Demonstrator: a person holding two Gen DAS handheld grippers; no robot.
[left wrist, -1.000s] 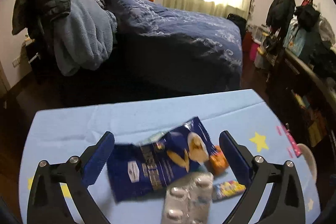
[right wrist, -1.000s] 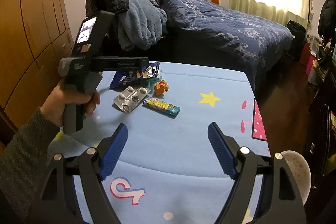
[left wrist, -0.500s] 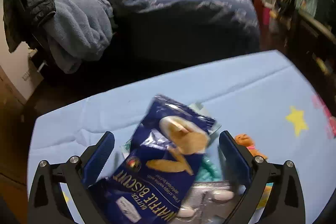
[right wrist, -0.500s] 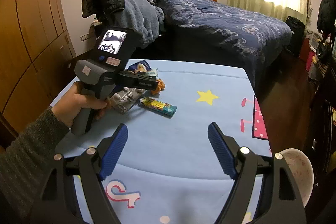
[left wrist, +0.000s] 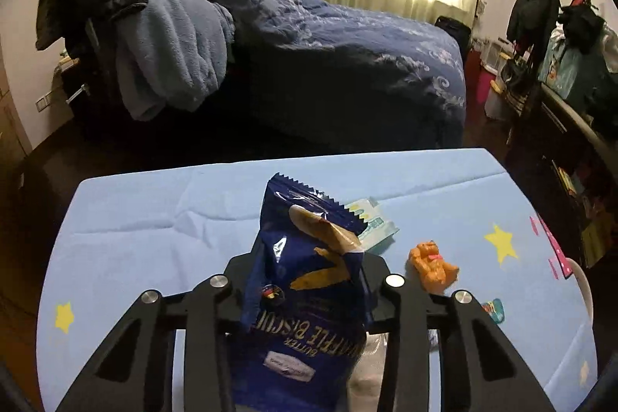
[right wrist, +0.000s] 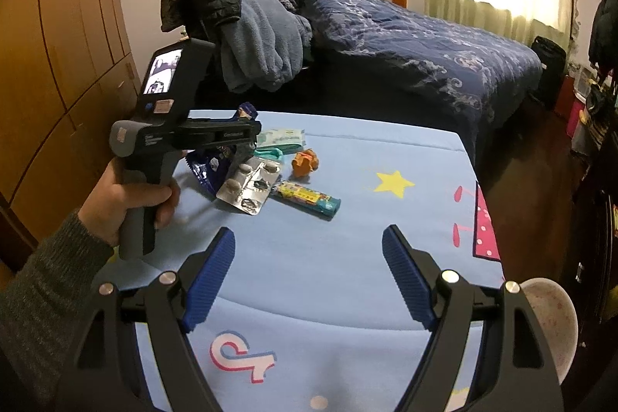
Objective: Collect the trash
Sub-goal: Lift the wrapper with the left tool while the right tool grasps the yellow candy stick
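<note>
My left gripper [left wrist: 309, 269] is shut on a dark blue waffle biscuit bag [left wrist: 305, 280], which stands up between its jaws over the light blue table [left wrist: 154, 219]. From the right wrist view the left gripper [right wrist: 247, 138] holds the bag [right wrist: 208, 168] just above the table. Beside it lie a silver pill blister pack [right wrist: 249, 186], a colourful candy tube [right wrist: 307, 197], an orange bear wrapper [left wrist: 432, 263] and a pale green tissue packet [left wrist: 372, 224]. My right gripper [right wrist: 309, 273] is open and empty, nearer the front of the table.
A bed with a dark blue quilt [left wrist: 347, 56] stands behind the table. Clothes hang over a chair [left wrist: 135, 26] at its left. A wooden wardrobe [right wrist: 58, 64] is on the left. A white round stool [right wrist: 548, 315] sits at the table's right corner.
My left gripper has closed on the biscuit bag and tipped it upright. The right gripper has held still.
</note>
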